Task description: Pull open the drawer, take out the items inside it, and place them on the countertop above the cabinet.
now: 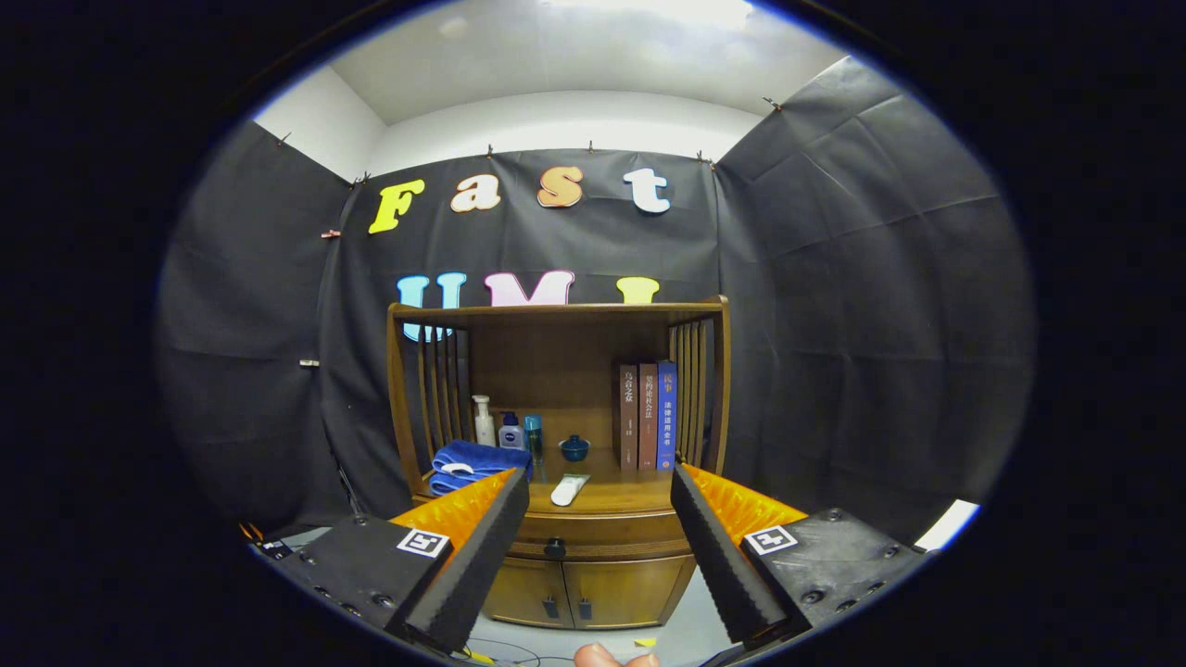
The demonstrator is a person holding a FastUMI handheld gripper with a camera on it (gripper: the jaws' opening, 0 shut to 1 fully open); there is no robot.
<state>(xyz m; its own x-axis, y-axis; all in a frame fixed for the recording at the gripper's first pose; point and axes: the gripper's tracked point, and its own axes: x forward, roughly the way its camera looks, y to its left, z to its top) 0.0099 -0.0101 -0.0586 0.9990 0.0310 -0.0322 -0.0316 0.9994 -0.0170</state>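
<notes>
A wooden cabinet [593, 579] stands ahead against the black cloth wall. Its drawer [598, 534] is closed, with a dark round knob [554, 548] on the front. The countertop [616, 496] above the drawer carries a folded blue towel [474, 463], a white flat item [568, 489], a small blue bowl [574, 448], three bottles [507, 428] and three upright books [648, 415]. My gripper [600, 491] is open, its fingers spread wide and well short of the cabinet. The knob lies between the fingers, some way beyond them.
Two lower cabinet doors [579, 593] with small dark handles sit under the drawer. A shelf frame with slatted sides [697, 389] rises over the countertop. A fingertip [598, 656] shows below the fingers. Cables lie on the pale floor [686, 630].
</notes>
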